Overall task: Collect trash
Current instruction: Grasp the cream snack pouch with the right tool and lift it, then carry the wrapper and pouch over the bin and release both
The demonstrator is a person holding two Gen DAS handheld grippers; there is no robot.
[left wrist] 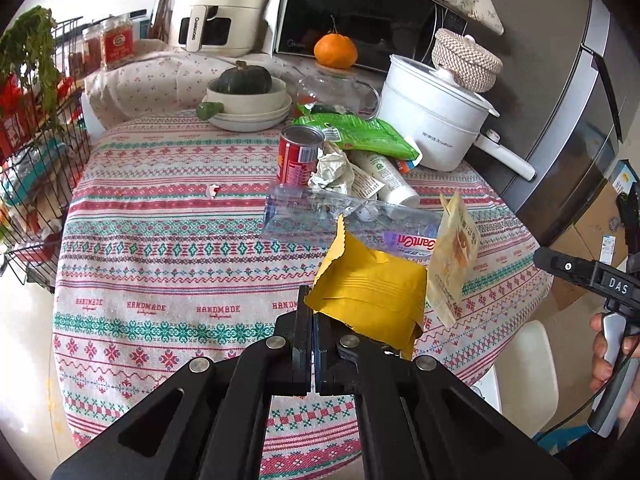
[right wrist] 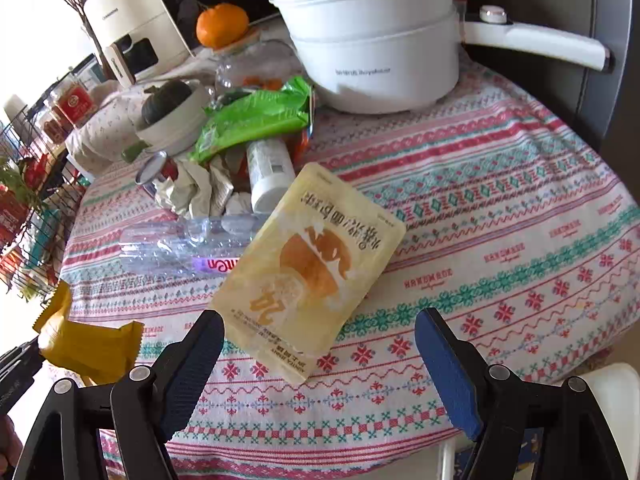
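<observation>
My left gripper (left wrist: 314, 308) is shut on a corner of a yellow wrapper (left wrist: 368, 292), holding it above the patterned tablecloth (left wrist: 160, 240); the wrapper (right wrist: 88, 344) also shows at the lower left of the right wrist view. A pale bread pouch (right wrist: 312, 264) stands tilted just ahead of my open right gripper (right wrist: 320, 314), its lower edge between the fingertips and apart from both pads. In the left wrist view the pouch (left wrist: 454, 256) stands upright beside the wrapper. Behind lie a clear bottle (left wrist: 320, 216), red can (left wrist: 298, 156), crumpled paper (left wrist: 332, 168), white tube (left wrist: 388, 176) and green bag (left wrist: 360, 132).
A white electric pot (left wrist: 436, 120) with a long handle stands at the back right, and a bowl holding a dark squash (left wrist: 248, 96) at the back. A wire rack (left wrist: 36, 168) flanks the table's left, a fridge (left wrist: 580, 100) its right. A white stool (left wrist: 524, 376) sits below the right edge.
</observation>
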